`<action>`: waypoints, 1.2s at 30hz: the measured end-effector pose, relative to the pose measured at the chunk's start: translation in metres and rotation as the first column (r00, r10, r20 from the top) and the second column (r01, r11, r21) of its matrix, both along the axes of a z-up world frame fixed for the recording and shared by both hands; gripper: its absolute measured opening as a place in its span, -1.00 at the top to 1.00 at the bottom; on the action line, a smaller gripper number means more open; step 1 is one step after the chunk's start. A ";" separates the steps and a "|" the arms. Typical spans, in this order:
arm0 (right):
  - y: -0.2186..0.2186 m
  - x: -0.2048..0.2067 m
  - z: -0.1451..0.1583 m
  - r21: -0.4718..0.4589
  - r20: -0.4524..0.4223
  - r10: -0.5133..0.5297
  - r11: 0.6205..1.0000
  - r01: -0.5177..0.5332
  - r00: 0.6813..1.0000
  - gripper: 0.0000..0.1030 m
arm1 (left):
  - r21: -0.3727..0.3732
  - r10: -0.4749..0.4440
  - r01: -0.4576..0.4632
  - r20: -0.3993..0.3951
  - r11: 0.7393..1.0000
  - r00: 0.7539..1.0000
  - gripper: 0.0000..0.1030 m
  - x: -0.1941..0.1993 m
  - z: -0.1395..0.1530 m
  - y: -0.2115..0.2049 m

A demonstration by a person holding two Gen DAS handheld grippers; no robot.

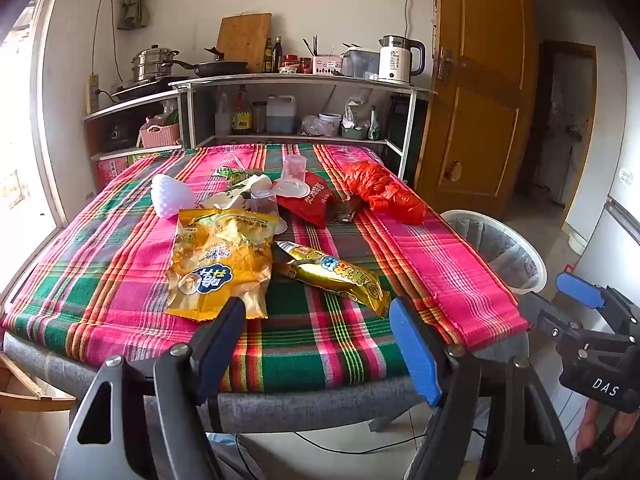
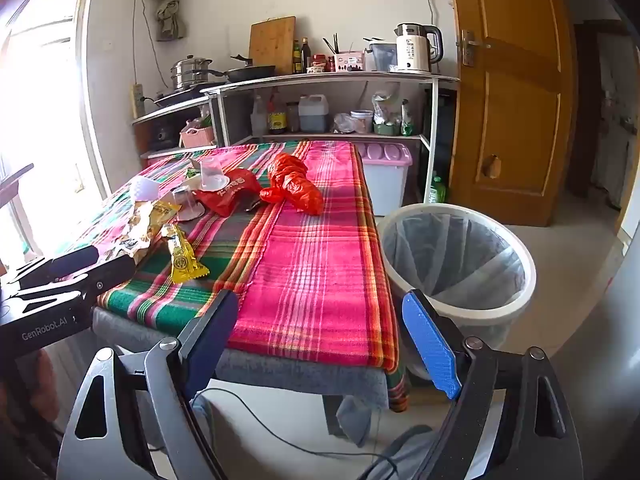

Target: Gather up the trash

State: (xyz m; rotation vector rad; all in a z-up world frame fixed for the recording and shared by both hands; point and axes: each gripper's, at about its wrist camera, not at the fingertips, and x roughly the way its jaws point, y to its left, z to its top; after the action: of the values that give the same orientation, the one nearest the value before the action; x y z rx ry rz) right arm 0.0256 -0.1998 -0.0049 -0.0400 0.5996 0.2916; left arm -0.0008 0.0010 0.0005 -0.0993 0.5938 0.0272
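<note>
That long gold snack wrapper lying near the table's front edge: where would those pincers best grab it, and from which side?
Probably across its narrow middle, coming from above and the near edge. The gold wrapper lies flat and slanted on the plaid cloth, clear of the yellow bag; the open left gripper hangs just in front of it.

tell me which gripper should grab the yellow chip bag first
Left. The left gripper hangs open right before the yellow chip bag; the right gripper faces bare cloth, nearer the trash bin.
</note>
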 end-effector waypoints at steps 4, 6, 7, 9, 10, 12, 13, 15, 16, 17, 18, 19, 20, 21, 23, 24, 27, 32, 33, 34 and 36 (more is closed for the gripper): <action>0.000 -0.001 0.000 0.003 -0.001 -0.005 1.000 0.005 1.000 -0.64 | -0.007 0.004 -0.004 0.001 1.000 1.000 -0.48 -0.001 0.000 0.004; -0.001 -0.002 0.000 0.005 -0.002 -0.007 1.000 0.007 1.000 -0.64 | 0.011 0.000 0.000 -0.003 1.000 1.000 -0.48 -0.002 -0.001 0.001; -0.001 -0.003 0.001 0.005 -0.001 -0.008 1.000 0.009 1.000 -0.64 | 0.012 -0.001 0.001 -0.003 1.000 1.000 -0.48 -0.002 -0.002 0.001; 0.000 -0.001 0.001 0.008 0.000 -0.012 1.000 0.012 1.000 -0.64 | 0.010 -0.004 0.004 0.000 1.000 1.000 -0.48 -0.004 0.000 -0.001; 0.002 0.001 0.001 0.010 0.000 -0.013 1.000 0.013 1.000 -0.64 | 0.009 -0.006 0.006 0.000 1.000 1.000 -0.48 -0.004 0.000 -0.001; -0.006 -0.005 0.003 0.006 0.008 -0.005 1.000 0.005 1.000 -0.64 | 0.007 -0.012 0.012 0.004 1.000 1.000 -0.48 -0.004 0.001 -0.001; -0.008 -0.005 0.004 0.007 0.007 -0.006 1.000 0.006 1.000 -0.64 | 0.014 -0.020 0.020 0.010 1.000 1.000 -0.48 -0.010 0.003 -0.007; -0.004 -0.007 0.002 0.007 0.012 -0.020 1.000 0.020 1.000 -0.64 | 0.017 -0.028 0.028 0.013 0.999 1.000 -0.48 -0.010 0.003 -0.009; -0.004 -0.007 0.003 0.007 0.012 -0.021 1.000 0.020 1.000 -0.64 | 0.017 -0.032 0.032 0.013 0.999 0.999 -0.48 -0.011 0.003 -0.010; -0.005 -0.008 0.003 0.007 0.011 -0.022 1.000 0.022 1.000 -0.64 | 0.015 -0.037 0.037 0.013 0.999 0.999 -0.48 -0.011 0.004 -0.010; -0.005 -0.008 0.003 0.007 0.011 -0.024 1.000 0.023 1.000 -0.64 | 0.013 -0.041 0.041 0.013 0.999 0.999 -0.48 -0.012 0.004 -0.010; -0.006 -0.009 0.003 0.009 0.012 -0.024 1.000 0.024 1.000 -0.64 | 0.012 -0.044 0.044 0.012 0.999 0.999 -0.48 -0.012 0.003 -0.011; -0.005 -0.008 0.003 0.009 0.012 -0.025 1.000 0.025 1.000 -0.64 | 0.014 -0.046 0.046 0.012 0.999 0.999 -0.48 -0.012 0.003 -0.012; -0.006 -0.008 0.003 0.008 0.013 -0.026 1.000 0.026 1.000 -0.64 | 0.014 -0.048 0.048 0.011 0.999 0.999 -0.48 -0.012 0.003 -0.012; -0.006 -0.010 0.003 0.009 0.015 -0.027 1.000 0.027 1.000 -0.64 | 0.014 -0.053 0.053 0.011 0.999 0.999 -0.48 -0.013 0.003 -0.013; -0.006 -0.010 0.002 0.010 0.015 -0.028 1.000 0.028 0.999 -0.64 | 0.016 -0.055 0.055 0.011 0.998 0.998 -0.48 -0.013 0.003 -0.014; -0.006 -0.011 0.002 0.010 0.015 -0.031 0.999 0.031 0.999 -0.64 | 0.017 -0.061 0.060 0.010 0.998 0.998 -0.48 -0.013 0.002 -0.017; -0.008 -0.013 0.003 0.011 0.018 -0.035 0.999 0.035 0.999 -0.64 | 0.018 -0.072 0.071 0.009 0.997 0.997 -0.48 -0.014 0.002 -0.020; -0.009 -0.013 0.004 0.011 0.018 -0.036 0.999 0.036 0.999 -0.64 | 0.018 -0.073 0.073 0.009 0.997 0.997 -0.48 -0.014 0.002 -0.020; -0.009 -0.013 0.004 0.011 0.018 -0.037 0.999 0.037 0.999 -0.64 | 0.018 -0.075 0.074 0.009 0.997 0.997 -0.48 -0.014 0.002 -0.020; -0.009 -0.013 0.004 0.011 0.019 -0.039 0.999 0.038 0.999 -0.64 | 0.018 -0.077 0.077 0.010 0.997 0.997 -0.48 -0.015 0.003 -0.021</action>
State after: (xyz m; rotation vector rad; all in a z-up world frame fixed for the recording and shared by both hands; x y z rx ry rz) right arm 0.0124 -0.2091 -0.0008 -0.0211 0.5789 0.2567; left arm -0.0157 -0.0196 0.0030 -0.0594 0.5863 -0.0428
